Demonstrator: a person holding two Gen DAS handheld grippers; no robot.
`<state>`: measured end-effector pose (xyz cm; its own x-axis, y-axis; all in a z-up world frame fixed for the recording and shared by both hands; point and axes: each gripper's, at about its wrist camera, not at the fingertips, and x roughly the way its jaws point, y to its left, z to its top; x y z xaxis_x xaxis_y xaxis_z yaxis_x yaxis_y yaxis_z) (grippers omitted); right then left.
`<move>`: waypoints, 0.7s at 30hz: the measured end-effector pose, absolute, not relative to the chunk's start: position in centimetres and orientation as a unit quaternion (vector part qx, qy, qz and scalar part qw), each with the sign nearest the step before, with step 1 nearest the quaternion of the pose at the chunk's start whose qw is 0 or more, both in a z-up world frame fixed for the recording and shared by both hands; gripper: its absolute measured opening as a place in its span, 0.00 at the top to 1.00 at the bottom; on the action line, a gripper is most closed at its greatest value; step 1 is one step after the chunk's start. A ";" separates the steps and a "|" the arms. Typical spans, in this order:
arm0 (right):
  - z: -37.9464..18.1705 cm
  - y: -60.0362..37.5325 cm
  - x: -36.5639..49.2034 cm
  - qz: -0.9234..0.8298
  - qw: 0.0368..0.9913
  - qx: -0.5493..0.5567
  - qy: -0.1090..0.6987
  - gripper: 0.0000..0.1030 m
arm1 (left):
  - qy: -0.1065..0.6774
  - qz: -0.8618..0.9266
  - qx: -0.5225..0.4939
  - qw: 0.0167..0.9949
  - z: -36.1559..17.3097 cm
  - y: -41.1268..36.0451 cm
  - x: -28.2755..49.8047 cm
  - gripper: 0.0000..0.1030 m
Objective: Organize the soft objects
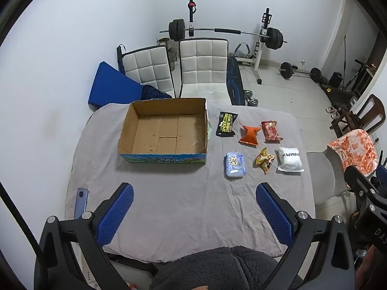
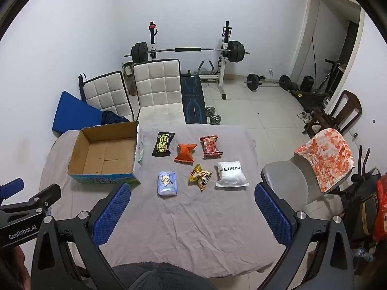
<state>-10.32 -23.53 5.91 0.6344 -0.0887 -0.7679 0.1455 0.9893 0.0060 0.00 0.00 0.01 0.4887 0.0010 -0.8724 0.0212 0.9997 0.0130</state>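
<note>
An empty cardboard box [image 1: 164, 130] [image 2: 106, 154] stands on the grey cloth-covered table [image 1: 169, 205] at the left. To its right lie several soft packets: a black wipes pack [image 1: 226, 124] [image 2: 163, 143], an orange pouch [image 1: 250, 134] [image 2: 185, 153], a red snack bag [image 1: 271, 131] [image 2: 210, 146], a light blue tissue pack [image 1: 235, 165] [image 2: 167, 183], a yellow snack bag [image 1: 264, 160] [image 2: 200, 177] and a white pack [image 1: 290, 159] [image 2: 231, 174]. My left gripper [image 1: 194, 203] and right gripper [image 2: 192, 203] are open and empty, above the table's near part.
A phone [image 1: 81, 203] lies at the table's left edge. Two white chairs [image 1: 203, 65] stand behind the table. A grey chair with an orange towel [image 2: 324, 157] stands at the right. Weight bench and barbells [image 2: 188, 50] are at the back.
</note>
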 end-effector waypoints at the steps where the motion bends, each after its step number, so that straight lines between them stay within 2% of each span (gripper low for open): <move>1: 5.9 -23.5 -10.3 -0.066 0.903 0.032 0.424 0.00 | 0.508 -0.004 0.014 0.861 0.0 0.0 0.0 0.00; 21: 6.1 -23.0 -10.2 -0.067 0.905 0.031 0.418 0.00 | 0.488 -0.009 0.025 0.872 1.0 -0.7 0.5 0.00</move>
<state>-10.23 -23.03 6.07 0.6415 -0.0960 -0.7611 0.1481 0.9890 0.0001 0.48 -0.72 1.01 0.5229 0.0088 -0.8524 0.0399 0.9986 0.0348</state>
